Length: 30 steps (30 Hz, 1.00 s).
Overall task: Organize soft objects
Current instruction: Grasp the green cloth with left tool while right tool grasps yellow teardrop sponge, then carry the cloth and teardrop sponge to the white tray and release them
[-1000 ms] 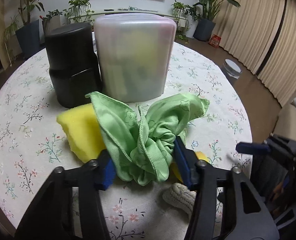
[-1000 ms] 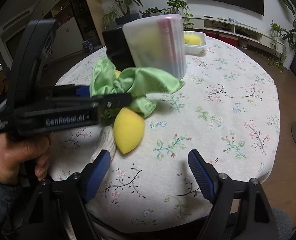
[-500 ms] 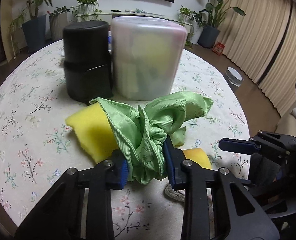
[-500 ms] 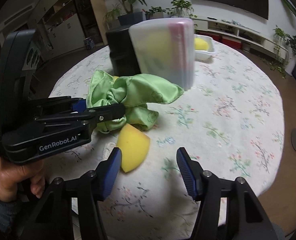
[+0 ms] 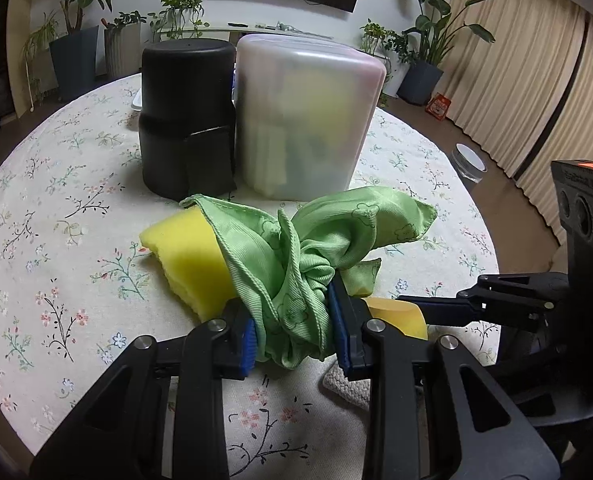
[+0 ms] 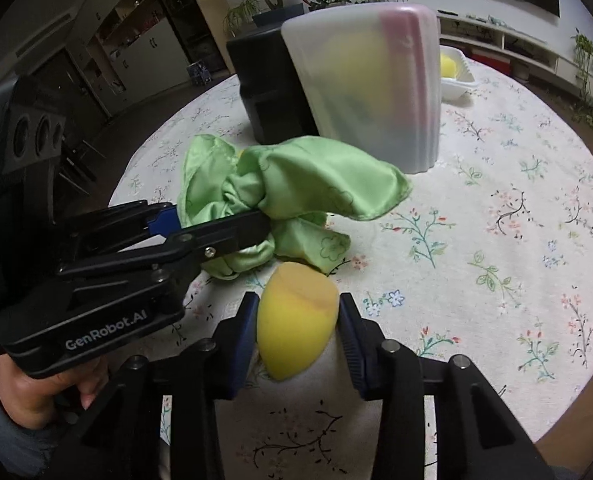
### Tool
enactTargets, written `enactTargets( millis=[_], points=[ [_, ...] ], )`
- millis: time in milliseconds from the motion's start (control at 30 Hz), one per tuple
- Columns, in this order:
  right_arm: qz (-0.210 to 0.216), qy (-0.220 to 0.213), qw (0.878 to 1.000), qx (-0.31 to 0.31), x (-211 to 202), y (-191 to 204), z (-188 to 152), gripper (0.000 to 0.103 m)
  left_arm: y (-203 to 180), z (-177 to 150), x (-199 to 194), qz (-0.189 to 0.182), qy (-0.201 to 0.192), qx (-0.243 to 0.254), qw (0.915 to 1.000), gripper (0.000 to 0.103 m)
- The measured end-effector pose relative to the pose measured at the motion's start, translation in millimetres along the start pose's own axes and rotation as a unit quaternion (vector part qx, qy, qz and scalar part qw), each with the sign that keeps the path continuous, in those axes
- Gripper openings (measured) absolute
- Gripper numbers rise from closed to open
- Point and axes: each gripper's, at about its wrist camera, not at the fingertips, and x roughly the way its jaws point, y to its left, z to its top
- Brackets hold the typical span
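Note:
My left gripper is shut on a bunched green cloth, its blue pads squeezing the lower folds. The cloth drapes over a flat yellow sponge on the floral tablecloth. In the right wrist view the left gripper holds the green cloth from the left. My right gripper is closing around an egg-shaped yellow sponge; both pads touch its sides. That sponge shows just right of the left gripper.
A frosted plastic container and a black canister stand side by side behind the cloth. A white knitted piece lies under the left gripper. A white tray sits at the far side. A person's hand grips the left tool.
The left jaws closed onto the green cloth. The right gripper moved in toward the egg-shaped sponge and its jaws narrowed until they met the sponge's sides.

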Motion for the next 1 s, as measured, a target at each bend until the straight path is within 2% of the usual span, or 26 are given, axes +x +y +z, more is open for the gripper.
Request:
enactTargets(
  millis=[233, 433, 1000],
  points=[
    [-0.006, -0.014, 1.0, -0.005, -14.0, 0.9, -7.6, 0.04, 2.1, -2.0, -6.0, -0.005, -0.006, -0.008, 0.9999, 0.028],
    [-0.017, -0.029, 0.999, 0.011, -36.0, -15.9, -15.6, 0.04, 6.1, -4.9, -22.9, -0.01, -0.019, -0.02, 0.9996, 0.028],
    [-0.061, -0.065, 0.996, 0.024, -89.9, -54.4, -7.7, 0.04, 30.7, -2.6, -71.4, 0.003, -0.045, -0.047, 0.9979, 0.028]
  ],
)
